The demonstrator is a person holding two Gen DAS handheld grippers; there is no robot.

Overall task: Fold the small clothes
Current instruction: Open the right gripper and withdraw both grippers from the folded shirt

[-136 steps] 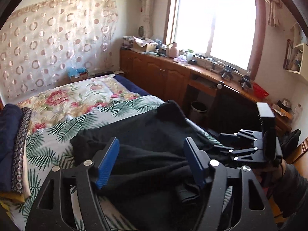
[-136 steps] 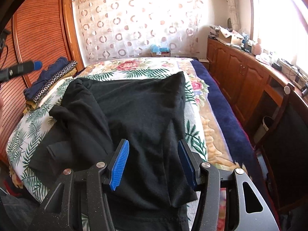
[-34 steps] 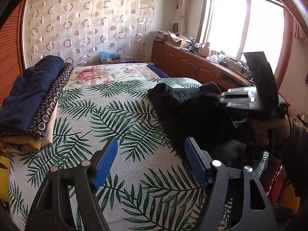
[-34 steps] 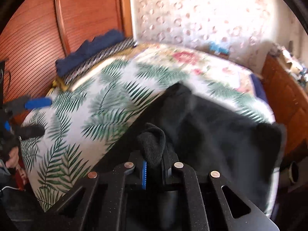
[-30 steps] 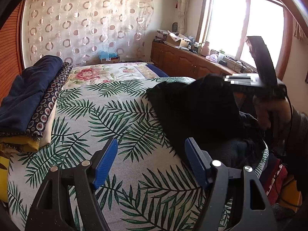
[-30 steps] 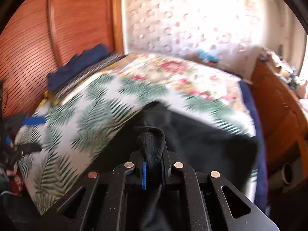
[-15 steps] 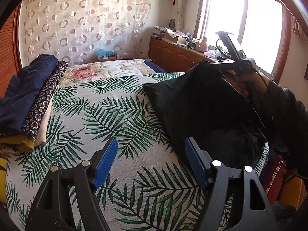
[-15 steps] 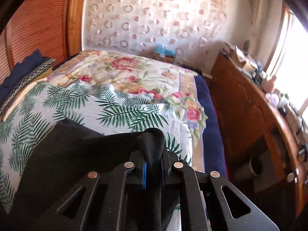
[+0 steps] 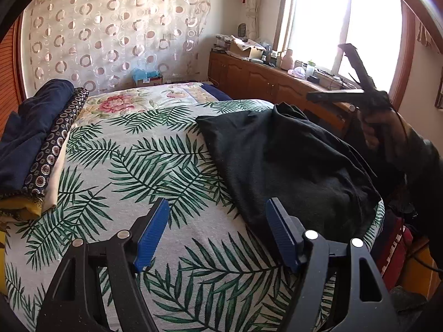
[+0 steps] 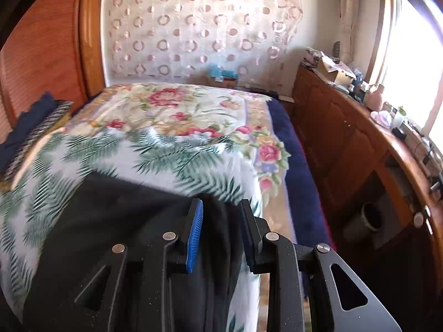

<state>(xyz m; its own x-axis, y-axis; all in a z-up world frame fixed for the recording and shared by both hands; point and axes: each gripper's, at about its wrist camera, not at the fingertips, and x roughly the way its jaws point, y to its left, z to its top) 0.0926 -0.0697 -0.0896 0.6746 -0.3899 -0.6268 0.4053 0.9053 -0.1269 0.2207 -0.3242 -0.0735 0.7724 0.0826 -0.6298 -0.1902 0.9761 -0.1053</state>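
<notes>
One bed [image 9: 116, 166] fills both views, covered by a sheet printed with green palm leaves [image 10: 171, 155] and, toward twelve o'clock, a flowered blanket [image 9: 130, 99]. A black garment [image 9: 290, 163] lies on the palm sheet at the bed's three o'clock side in the left wrist view, its far corner lying flat on the sheet and its near bulk bunched at the mattress edge. In the right wrist view the same garment [image 10: 124, 243] spreads from seven o'clock up to the centre.

At nine o'clock in the left view sits a stack of folded cloth [image 9: 30, 144], dark blue on top. A wooden cabinet [image 10: 346, 149] runs along the three o'clock wall below the bright window [image 9: 343, 33].

The left gripper [image 9: 216, 235] hovers above bare sheet, fingers spread wide with nothing between them. The right gripper [image 10: 221, 232] is opening; the garment's edge sits between its fingers, and the pads no longer press it. In the left view the right gripper [image 9: 318, 96], held by a hand [image 9: 379, 127], is above the garment's two o'clock corner.
</notes>
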